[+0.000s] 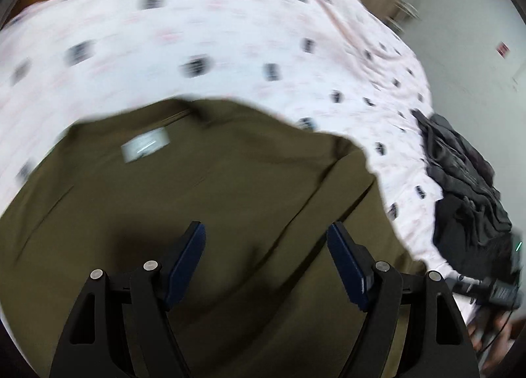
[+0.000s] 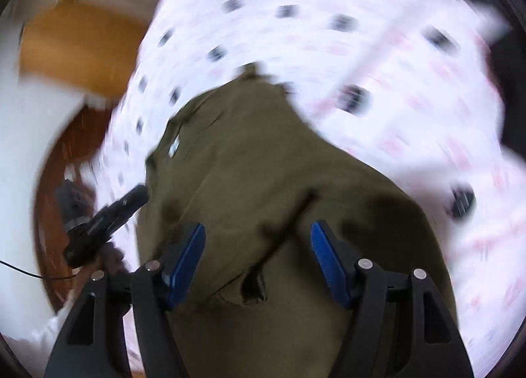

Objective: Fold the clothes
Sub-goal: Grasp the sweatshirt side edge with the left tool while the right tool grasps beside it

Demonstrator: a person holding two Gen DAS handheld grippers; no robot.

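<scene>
An olive-green garment [image 1: 230, 200] lies spread on a bed sheet [image 1: 230, 33] that is white with dark squares and faint pink marks. A white label [image 1: 144, 148] shows near the garment's collar. My left gripper [image 1: 266, 230] hangs open just above the olive cloth, with nothing between its blue pads. In the right wrist view the same garment [image 2: 250, 154] lies rumpled, with a raised fold running toward my right gripper [image 2: 257, 226]. That gripper stands open over the cloth, and its pads press on nothing. Both views are blurred.
A heap of dark grey clothes [image 1: 466, 180] sits at the sheet's right edge. A hand [image 1: 499, 325] shows at the lower right. Left of the bed are a wooden floor [image 2: 49, 213] and an orange-brown piece of furniture [image 2: 79, 49]. A pale wall [image 1: 466, 33] stands to the right.
</scene>
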